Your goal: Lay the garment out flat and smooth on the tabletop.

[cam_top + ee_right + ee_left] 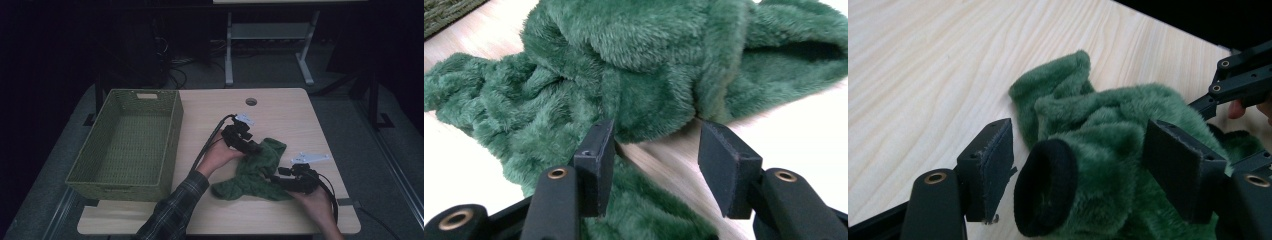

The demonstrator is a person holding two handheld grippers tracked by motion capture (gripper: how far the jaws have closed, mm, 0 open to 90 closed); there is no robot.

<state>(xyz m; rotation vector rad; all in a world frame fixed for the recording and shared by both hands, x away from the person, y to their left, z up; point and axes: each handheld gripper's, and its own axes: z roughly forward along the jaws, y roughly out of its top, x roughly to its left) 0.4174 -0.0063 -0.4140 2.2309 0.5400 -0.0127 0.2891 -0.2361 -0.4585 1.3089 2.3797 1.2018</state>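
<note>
Since both claws, the left claw (248, 145) and right claw (281, 176), gape unclamped around the green fleece (255, 172), it may slump before reaching the basket (172, 137) at nine o'clock.

A fluffy dark-green plush garment (255, 172) lies crumpled in loose folds on the pale wooden bench (280, 115), toward its near right part. One tube-like end with a black lining (1045, 192) gapes open.

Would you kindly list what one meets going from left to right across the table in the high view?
Green woven basket → left gripper → green fleece garment → right gripper.
</note>
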